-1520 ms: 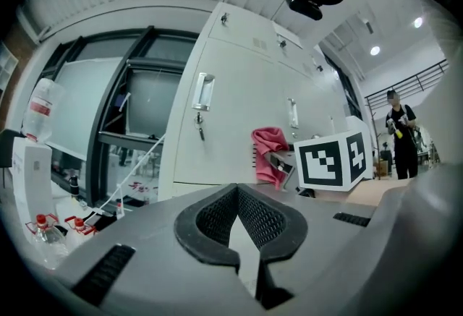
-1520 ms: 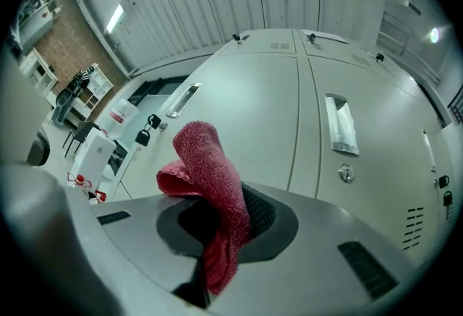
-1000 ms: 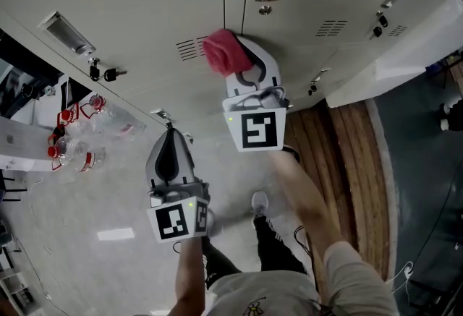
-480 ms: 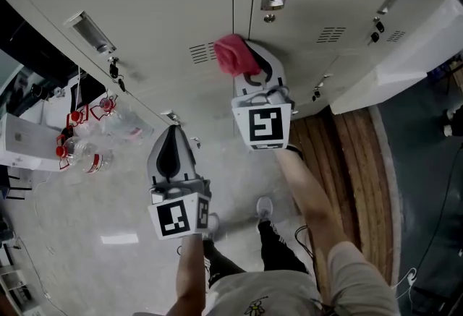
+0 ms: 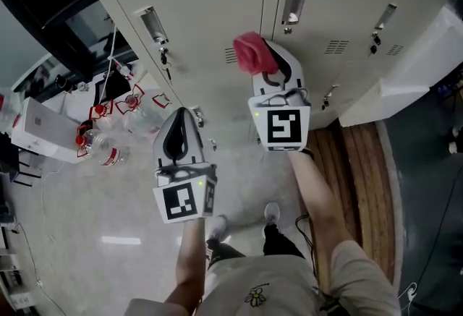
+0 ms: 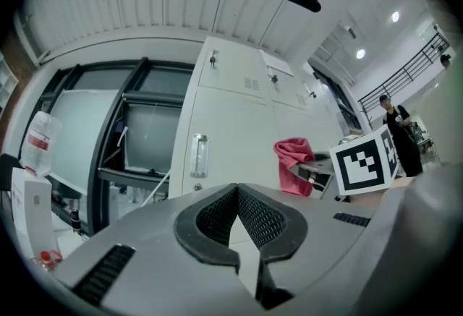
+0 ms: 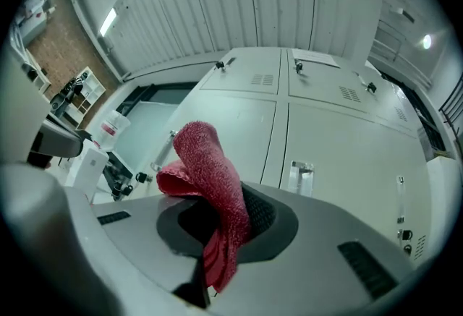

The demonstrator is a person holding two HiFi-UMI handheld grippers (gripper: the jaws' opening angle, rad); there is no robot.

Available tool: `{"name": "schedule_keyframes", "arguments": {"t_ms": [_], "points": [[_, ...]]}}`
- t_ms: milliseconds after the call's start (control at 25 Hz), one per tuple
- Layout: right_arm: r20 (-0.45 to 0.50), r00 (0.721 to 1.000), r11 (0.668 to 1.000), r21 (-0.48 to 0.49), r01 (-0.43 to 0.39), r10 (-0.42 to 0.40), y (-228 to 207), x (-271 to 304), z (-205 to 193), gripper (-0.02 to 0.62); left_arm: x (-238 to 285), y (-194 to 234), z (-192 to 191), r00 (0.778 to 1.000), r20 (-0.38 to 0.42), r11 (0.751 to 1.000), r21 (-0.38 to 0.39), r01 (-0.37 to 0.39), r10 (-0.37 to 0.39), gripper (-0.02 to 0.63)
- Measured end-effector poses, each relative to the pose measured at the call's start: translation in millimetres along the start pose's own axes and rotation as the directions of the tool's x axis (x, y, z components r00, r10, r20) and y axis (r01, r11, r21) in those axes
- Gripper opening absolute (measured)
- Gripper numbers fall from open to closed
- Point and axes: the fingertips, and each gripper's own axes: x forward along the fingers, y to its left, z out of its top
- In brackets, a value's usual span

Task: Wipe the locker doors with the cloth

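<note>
Red cloth (image 5: 249, 53), pinched in the right gripper (image 5: 262, 65), should press flat against the door (image 5: 217, 3); the left gripper (image 5: 181, 118) hangs closed and empty.

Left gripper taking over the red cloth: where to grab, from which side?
Grip the bunched free end of the red cloth that sticks out past the right gripper, coming from its left: that wad is exposed, while the tail is pinched in the jaws.

My left gripper (image 5: 179, 116) and right gripper (image 5: 270, 61) are pale grey shells with black ribbed pads (image 6: 264, 220). Each carries a white cube (image 5: 184, 200) with black square markers and a small green light (image 5: 200, 183). I see a grey T-shirt (image 5: 253, 293) with a flower print, dark trousers (image 5: 278, 238) and white shoes (image 5: 271, 212).
</note>
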Motion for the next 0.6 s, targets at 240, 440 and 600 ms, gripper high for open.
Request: {"name": "schedule_keyframes", "arguments": {"t_ms": [240, 440, 600], "points": [[0.061, 0.998, 0.999, 0.000, -0.036, 0.036, 27.9, -42.6, 53.3, 0.038, -28.1, 12.5, 41.2, 0.999, 0.043, 0.999, 0.032, -0.004, 0.003, 0.015], [-0.057, 0.992, 0.990, -0.067, -0.120, 0.116, 65.0, -89.5, 49.1, 0.038, -63.3, 11.0, 48.3, 0.998, 0.040, 0.997, 0.059, 0.041, -0.044, 0.015], [-0.013, 0.999, 0.992, 0.114, -0.044, 0.046, 79.8, -114.8, 54.2, 0.038, -80.3, 17.2, 48.2, 0.998, 0.057, 0.998, 0.058, 0.033, -0.036, 0.015]]}}
